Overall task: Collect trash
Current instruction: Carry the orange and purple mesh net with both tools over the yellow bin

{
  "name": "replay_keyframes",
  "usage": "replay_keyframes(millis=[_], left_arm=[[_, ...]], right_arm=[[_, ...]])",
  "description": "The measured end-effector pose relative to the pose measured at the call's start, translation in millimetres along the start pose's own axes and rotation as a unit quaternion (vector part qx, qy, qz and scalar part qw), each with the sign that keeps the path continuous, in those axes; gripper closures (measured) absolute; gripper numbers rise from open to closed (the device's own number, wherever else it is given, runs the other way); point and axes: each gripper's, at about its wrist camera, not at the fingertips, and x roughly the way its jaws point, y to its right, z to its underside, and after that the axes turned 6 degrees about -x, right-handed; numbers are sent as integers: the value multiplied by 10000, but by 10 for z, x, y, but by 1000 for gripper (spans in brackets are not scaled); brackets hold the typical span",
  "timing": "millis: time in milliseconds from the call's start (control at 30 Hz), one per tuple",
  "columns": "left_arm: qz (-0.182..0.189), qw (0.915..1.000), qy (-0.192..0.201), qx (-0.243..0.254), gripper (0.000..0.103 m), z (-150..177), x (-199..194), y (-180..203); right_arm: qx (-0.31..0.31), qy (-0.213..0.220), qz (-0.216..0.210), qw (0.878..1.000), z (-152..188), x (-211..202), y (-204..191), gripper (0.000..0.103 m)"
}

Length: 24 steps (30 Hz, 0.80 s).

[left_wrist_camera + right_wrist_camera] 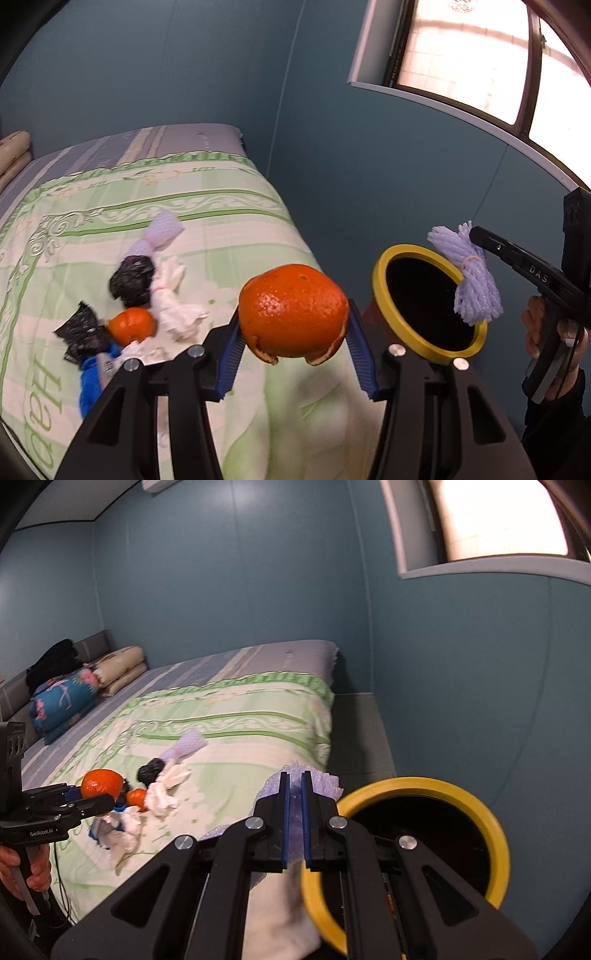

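My left gripper (293, 334) is shut on an orange peel (291, 314), held in the air beside the bed's corner. My right gripper (294, 779) is shut on a purple foam fruit net (325, 782), which hangs over the rim of the yellow-rimmed bin (495, 834). In the left wrist view the net (474, 280) hangs at the right rim of the bin (380, 280). More trash lies on the bed: a second orange peel (133, 325), black wrappers (131, 280), white tissues (173, 306), another purple net (162, 232) and a blue wrapper (90, 384).
The bed with a green and white quilt (240, 723) fills the left and middle. Folded bedding and pillows (66, 698) lie at its head. Blue walls and a window (498, 517) stand behind. The bin stands right of the bed's corner.
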Motion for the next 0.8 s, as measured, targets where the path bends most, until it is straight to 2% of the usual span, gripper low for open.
replay_keyframes(millis=[400,800], left_arm=[[576,9971,-283,403,55,-158,574,653],[991,9915,-553,632,55,-171,1061,1139]], right_arm=[[331,-35,637,9974,119,-61,570,98],[454,-181,1247,9910,263,109,906,98]])
